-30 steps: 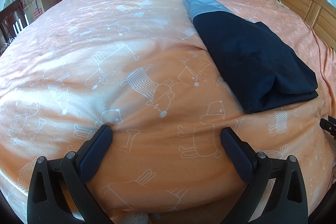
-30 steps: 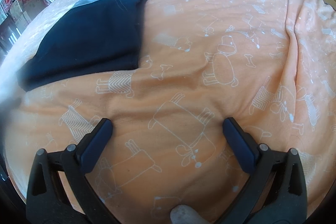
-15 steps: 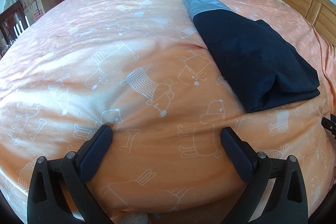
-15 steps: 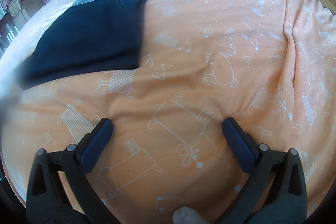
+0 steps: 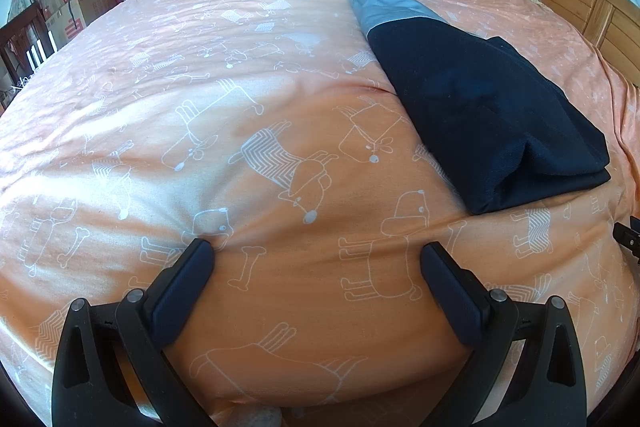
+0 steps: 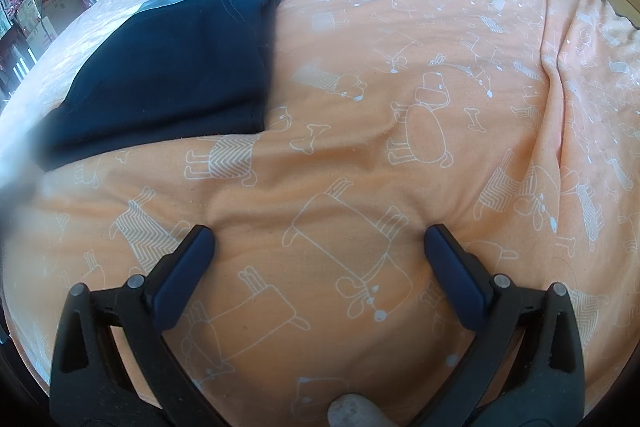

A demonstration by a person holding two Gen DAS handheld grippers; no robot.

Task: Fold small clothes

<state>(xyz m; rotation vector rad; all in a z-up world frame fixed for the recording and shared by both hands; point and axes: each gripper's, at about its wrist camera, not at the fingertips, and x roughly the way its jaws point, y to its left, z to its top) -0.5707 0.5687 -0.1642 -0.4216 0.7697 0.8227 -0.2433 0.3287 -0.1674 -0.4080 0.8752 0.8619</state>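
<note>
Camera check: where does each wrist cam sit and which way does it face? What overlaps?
Left wrist: sits behind the open left gripper, low over the orange bedspread, facing across the bed; folded navy garment ahead-right.
Right wrist: sits behind the open right gripper, same low stance; the garment lies ahead-left.
Shared: garment, bedspread, cluttered room beyond the bed.

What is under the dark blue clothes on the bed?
The folded dark blue clothes lie on the orange blanket with white dog drawings. A light blue piece sticks out at the far end. Whatever lies directly beneath is covered.
</note>
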